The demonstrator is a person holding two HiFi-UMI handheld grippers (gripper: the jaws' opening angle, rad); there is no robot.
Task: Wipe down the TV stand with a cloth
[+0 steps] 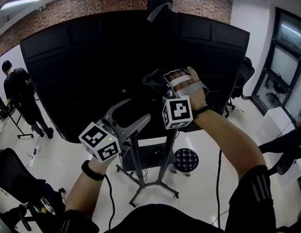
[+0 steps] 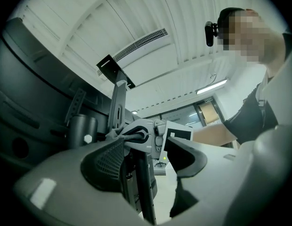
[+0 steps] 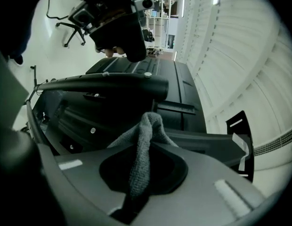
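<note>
A big black TV back (image 1: pixel 92 72) sits on a grey metal TV stand (image 1: pixel 155 183) with a thin post and splayed legs. My right gripper (image 1: pixel 161 84) is up against the TV's rear, shut on a dark grey cloth (image 1: pixel 153 77). In the right gripper view the cloth (image 3: pixel 141 140) bunches up out of the shut jaws in front of the black panel (image 3: pixel 136 112). My left gripper (image 1: pixel 139 108) is lower and to the left, open and pointing at the stand's post. The left gripper view shows the post (image 2: pixel 145 187) in the gap, untouched by the pads, with the right gripper (image 2: pixel 141 134) beyond.
A person in black (image 1: pixel 17 89) stands far left. A second person (image 1: pixel 291 144) is at the right edge. An office chair (image 1: pixel 242 76) is behind the TV, a round stool (image 1: pixel 186 160) is by the stand's legs, and a cable (image 1: pixel 219 178) runs over the white floor.
</note>
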